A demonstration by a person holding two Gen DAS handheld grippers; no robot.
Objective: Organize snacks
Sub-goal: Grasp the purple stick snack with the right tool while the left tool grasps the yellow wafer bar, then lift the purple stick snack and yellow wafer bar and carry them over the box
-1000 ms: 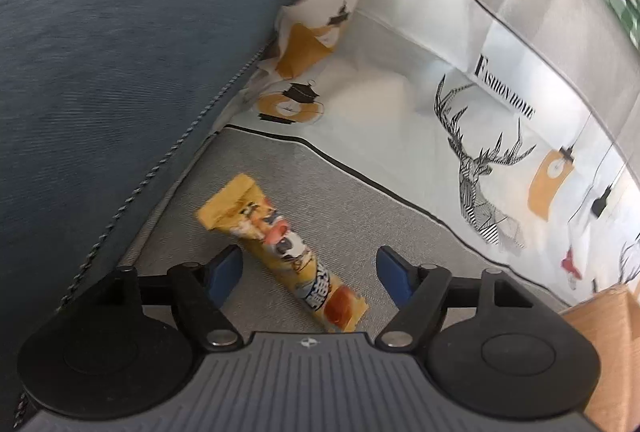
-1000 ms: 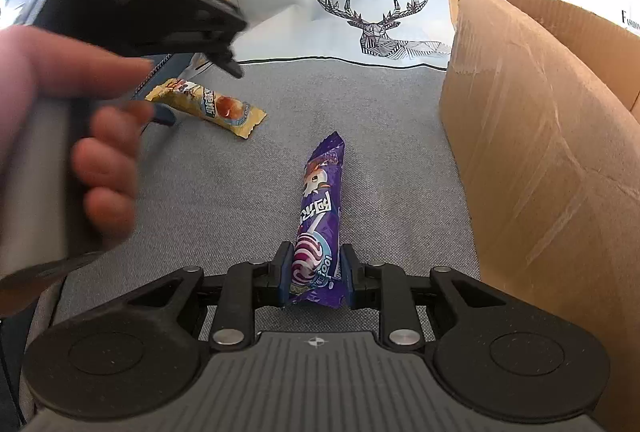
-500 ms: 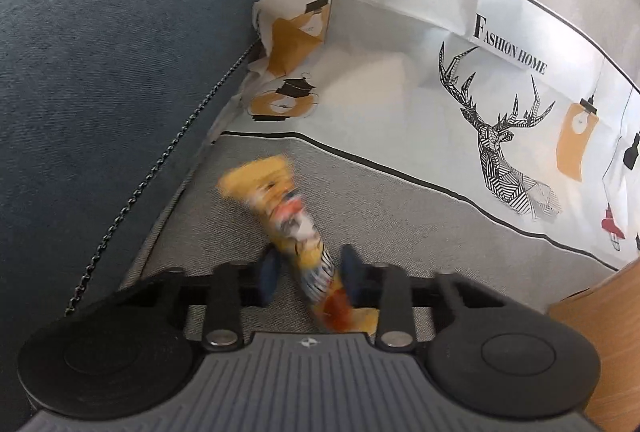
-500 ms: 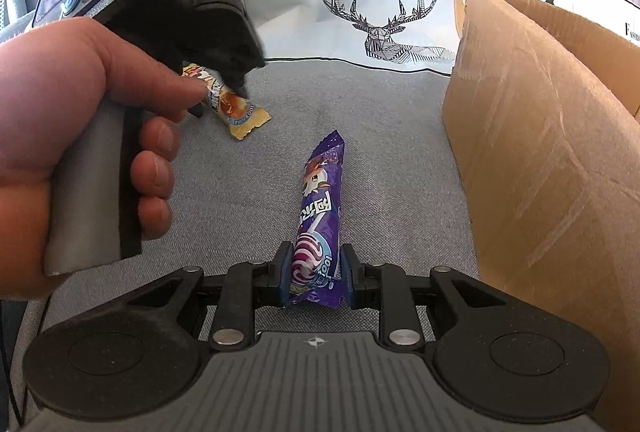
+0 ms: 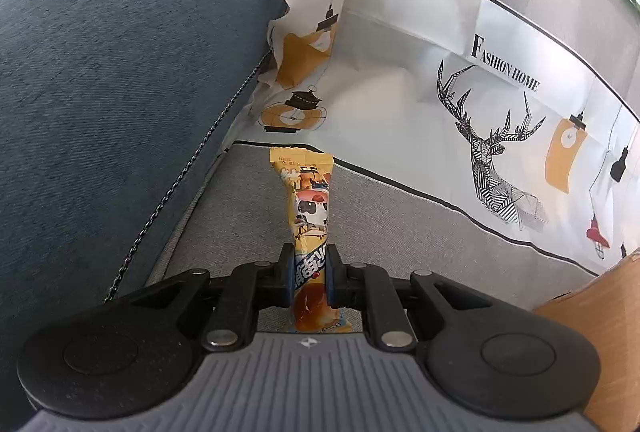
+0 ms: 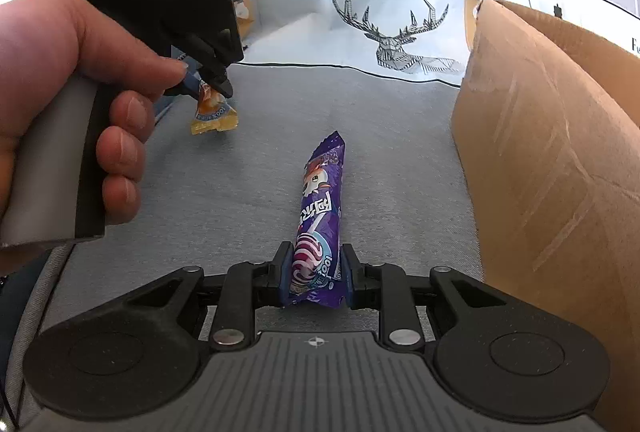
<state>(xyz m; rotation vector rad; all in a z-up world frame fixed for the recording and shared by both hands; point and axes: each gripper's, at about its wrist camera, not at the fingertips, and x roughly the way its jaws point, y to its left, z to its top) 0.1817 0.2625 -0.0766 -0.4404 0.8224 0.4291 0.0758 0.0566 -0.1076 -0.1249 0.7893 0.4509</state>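
Two grippers are each gripping a snack now: our left gripper [image 5: 307, 278], open around the yellow snack bar [image 5: 310, 228] a second ago, is clamping it above the grey sofa seat [image 5: 400, 232], while our right gripper [image 6: 315, 272] is still pinching the purple snack bar [image 6: 318, 216]. Only the right view is showing our left hand [image 6: 68, 103] and the cardboard box [image 6: 552, 151].

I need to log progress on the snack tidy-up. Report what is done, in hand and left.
Done: nothing visibly put away; the cardboard box interior is hidden. In hand: the left gripper is shut on the yellow snack bar, and the right gripper is shut on the purple snack bar, both over the grey cushion. Left: probably moving both into the box.
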